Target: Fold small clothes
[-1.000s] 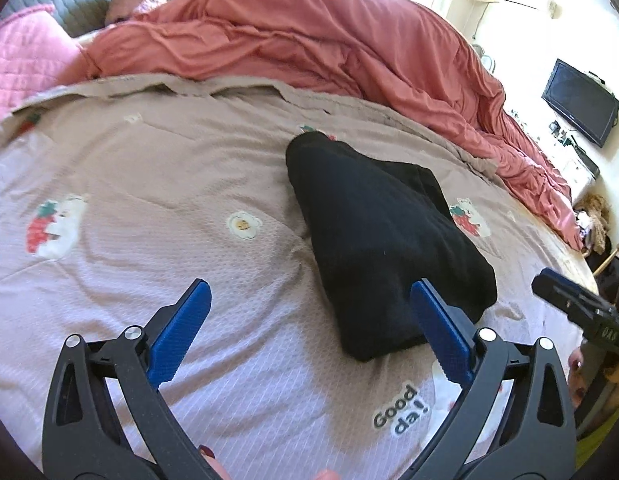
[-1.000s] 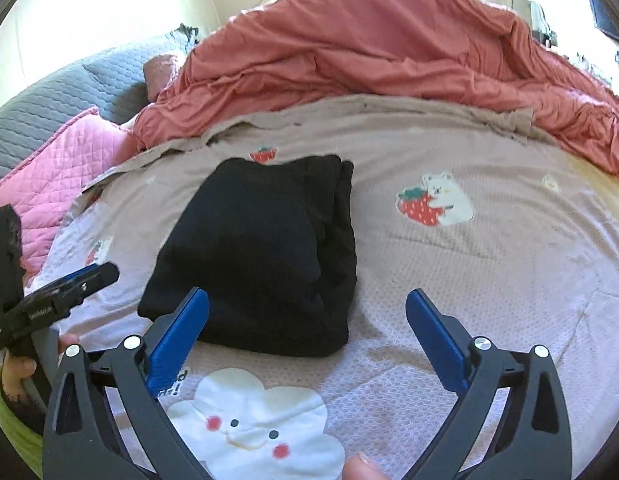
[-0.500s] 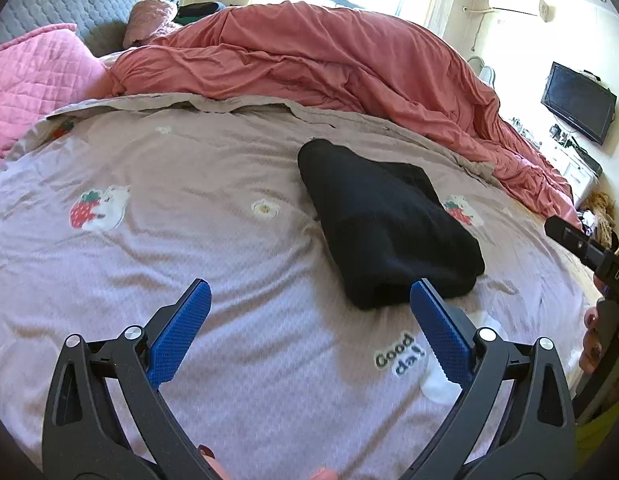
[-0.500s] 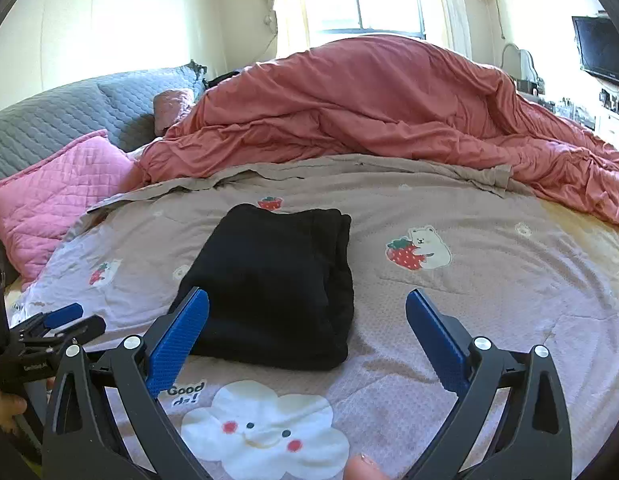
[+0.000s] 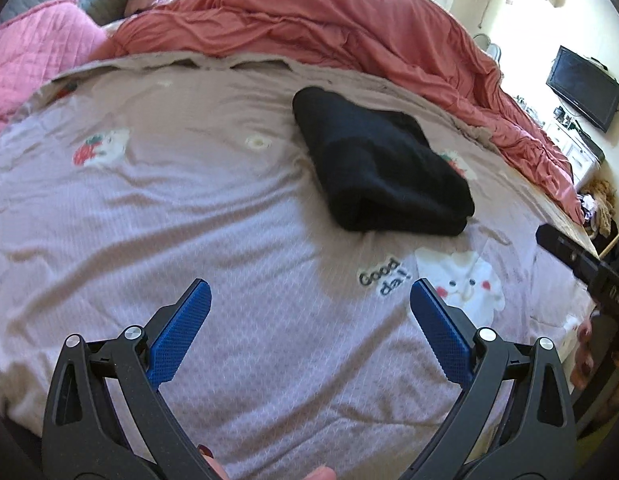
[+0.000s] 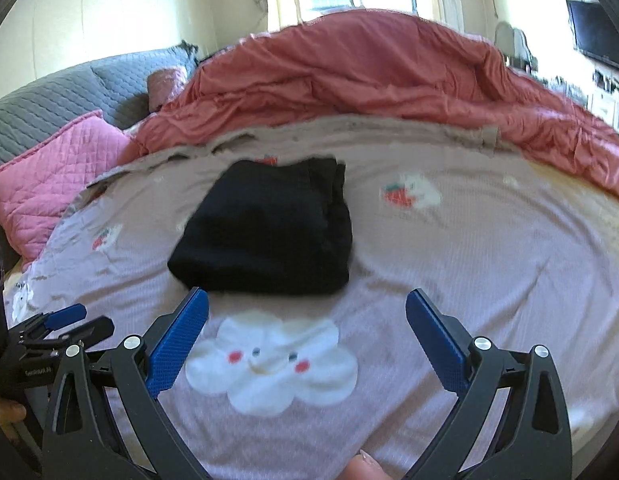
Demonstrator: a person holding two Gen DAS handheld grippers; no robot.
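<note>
The folded black cloth (image 5: 381, 164) lies mid-frame on the bed (image 5: 149, 208). Left tool (image 5: 309, 312) and right tool (image 6: 307, 318) gape wide, holding nothing.

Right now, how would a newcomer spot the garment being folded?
Start at the mauve printed bedsheet, in front of the heaped coral duvet. The folded black garment lies beyond the white cloud print; it is the only dark, unpatterned item there.

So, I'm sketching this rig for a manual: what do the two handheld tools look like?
Both match. The left tool and the right tool each have two black plastic arms with cut-out slots and silver pivot screws, tipped with blue textured pads. Seen from the side, the other tool's black body carries small white lettering, too blurred to read. No cables or sleeves show.
</note>
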